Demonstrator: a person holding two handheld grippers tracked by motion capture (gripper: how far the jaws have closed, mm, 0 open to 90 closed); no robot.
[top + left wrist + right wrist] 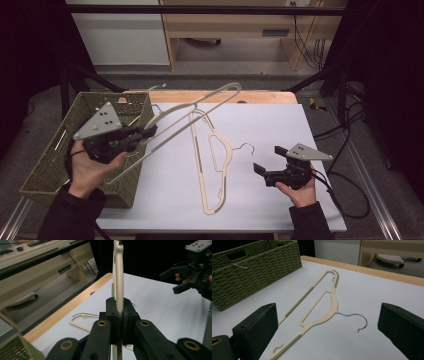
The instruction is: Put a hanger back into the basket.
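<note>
My left gripper (150, 131) is shut on the bar of a beige plastic hanger (200, 107). It holds the hanger tilted in the air above the table's left part, near the basket. In the left gripper view the hanger (119, 277) rises on edge out of the closed jaws of the left gripper (119, 307). A second beige hanger (212, 165) lies flat on the white table top, its metal hook (246, 147) pointing right. My right gripper (268, 158) stands open just right of that hook, with nothing between its fingers. The right gripper view has the flat hanger (329, 307) ahead of the wide jaws.
A green wicker basket (55, 150) stands at the table's left edge, also seen as the basket (249, 272) in the right gripper view. A wooden strip (220, 96) borders the table's far side. Black frame bars and cables (345, 190) run along the right.
</note>
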